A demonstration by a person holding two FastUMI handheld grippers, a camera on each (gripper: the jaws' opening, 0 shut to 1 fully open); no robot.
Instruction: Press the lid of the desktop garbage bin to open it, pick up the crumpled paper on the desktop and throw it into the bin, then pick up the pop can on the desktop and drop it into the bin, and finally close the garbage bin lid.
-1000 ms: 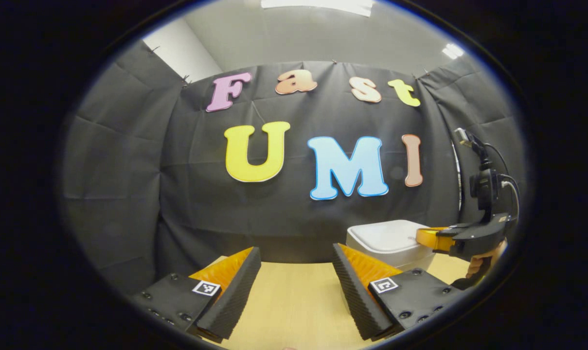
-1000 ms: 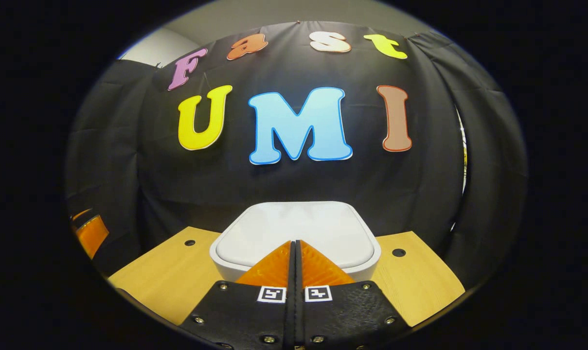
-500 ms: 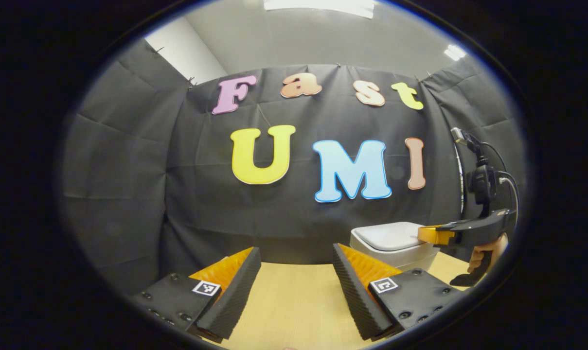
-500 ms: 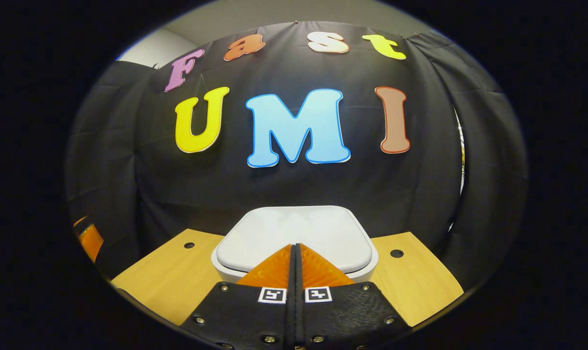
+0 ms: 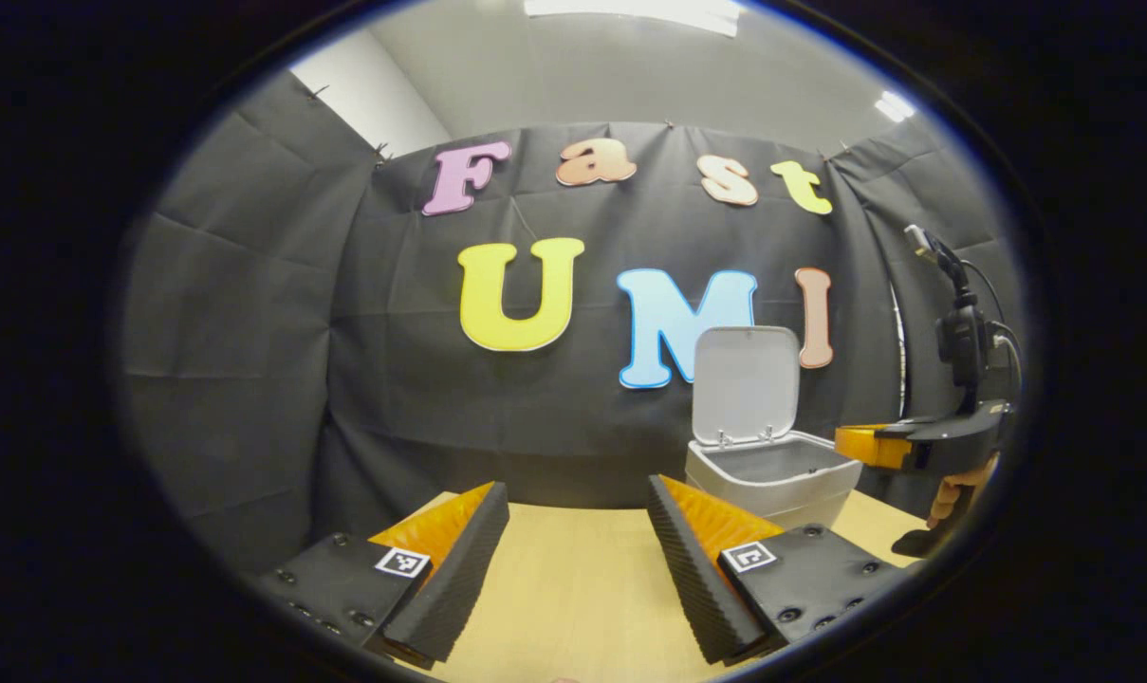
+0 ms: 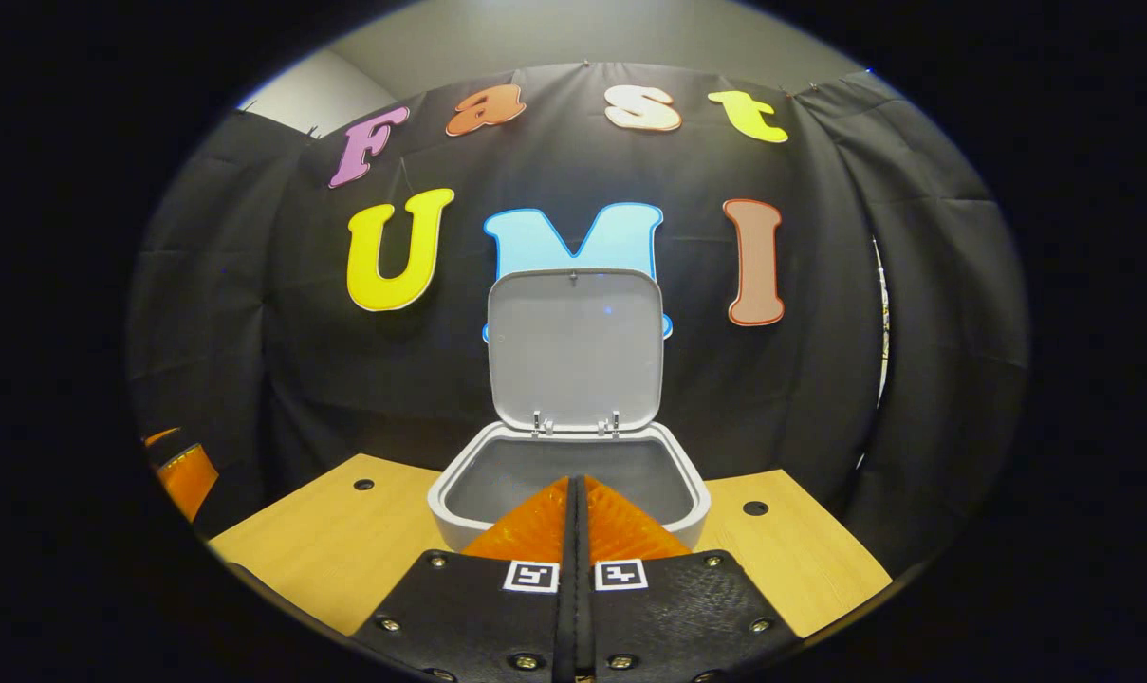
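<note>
The wooden surface (image 6: 326, 541) runs up to the booth's black cloth wall, and at its back stands the white garbage bin (image 6: 569, 479), the biggest of the task's things. Its lid (image 6: 575, 349) stands upright on the rear hinges, the grey inside is laid bare and nothing can be seen lying in it. By that, the pressing-open step looks done and the step in hand is the change-over to fetching the crumpled paper. The right tongs (image 6: 576, 493) hang just in front of the bin's near rim, at about rim height, their two fingers pressed together with nothing between them; in the left gripper view they (image 5: 867, 444) reach in from the side, level with the rim and apart from it, with the holding hand (image 5: 957, 493) beneath. The left tongs (image 5: 578, 517) sit low over bare surface well to the side of the bin, jaws spread wide and empty. Neither the crumpled paper nor the pop can appears in these views, so their places cannot be told; they probably lie nearer the person, below the cameras' sight. The next move likely calls for tipping one pair of tongs down towards the surface to find the paper, opening them if they are the right ones, closing gently on the soft ball, and carrying it over the open mouth without knocking the raised lid.
</note>
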